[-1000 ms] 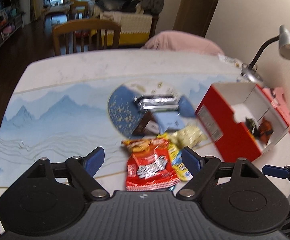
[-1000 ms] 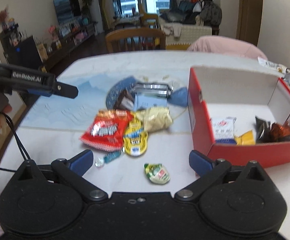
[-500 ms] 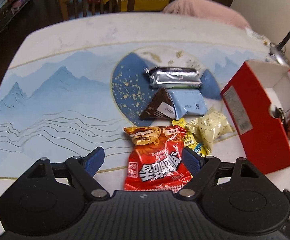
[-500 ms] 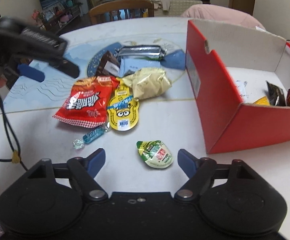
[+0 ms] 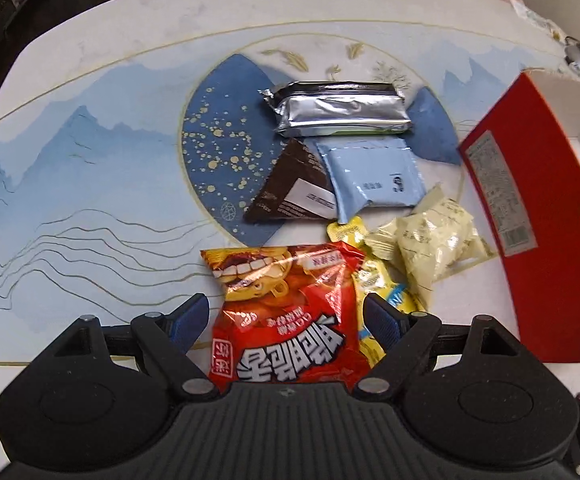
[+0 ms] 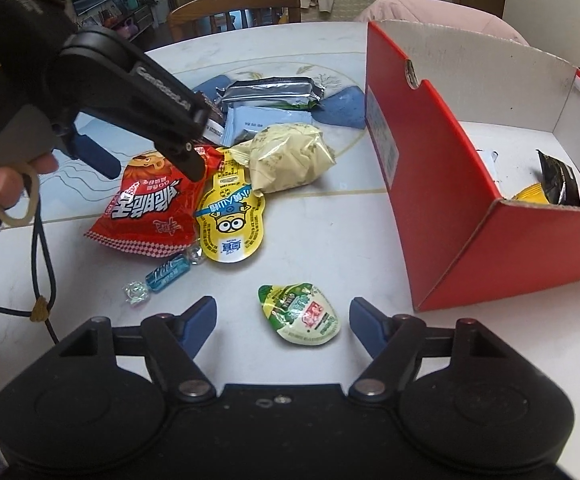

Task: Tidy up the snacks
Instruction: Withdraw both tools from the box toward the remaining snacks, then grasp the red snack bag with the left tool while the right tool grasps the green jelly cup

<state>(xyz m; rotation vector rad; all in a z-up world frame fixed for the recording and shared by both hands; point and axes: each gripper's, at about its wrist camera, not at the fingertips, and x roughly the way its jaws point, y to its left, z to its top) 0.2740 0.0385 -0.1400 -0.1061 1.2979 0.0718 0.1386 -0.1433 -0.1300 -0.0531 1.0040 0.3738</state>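
My left gripper [image 5: 285,318] is open, its fingers on either side of a red snack bag [image 5: 290,316]. The same red bag [image 6: 151,210] lies under the left gripper [image 6: 145,164] in the right wrist view. My right gripper [image 6: 281,322] is open around a small green and white jelly cup [image 6: 302,314] on the table. A red box [image 6: 462,184] with a white inside stands at the right and holds several snacks.
A silver pack [image 5: 340,108], a brown triangle pack [image 5: 290,192], a pale blue pouch [image 5: 374,178], a cream bag [image 5: 430,240] and a yellow pouch [image 6: 229,220] lie near the red bag. A blue wrapped candy [image 6: 165,274] lies in front.
Both grippers have moved forward and down. The left one now straddles the red bag; the right one has closed in on the jelly cup.
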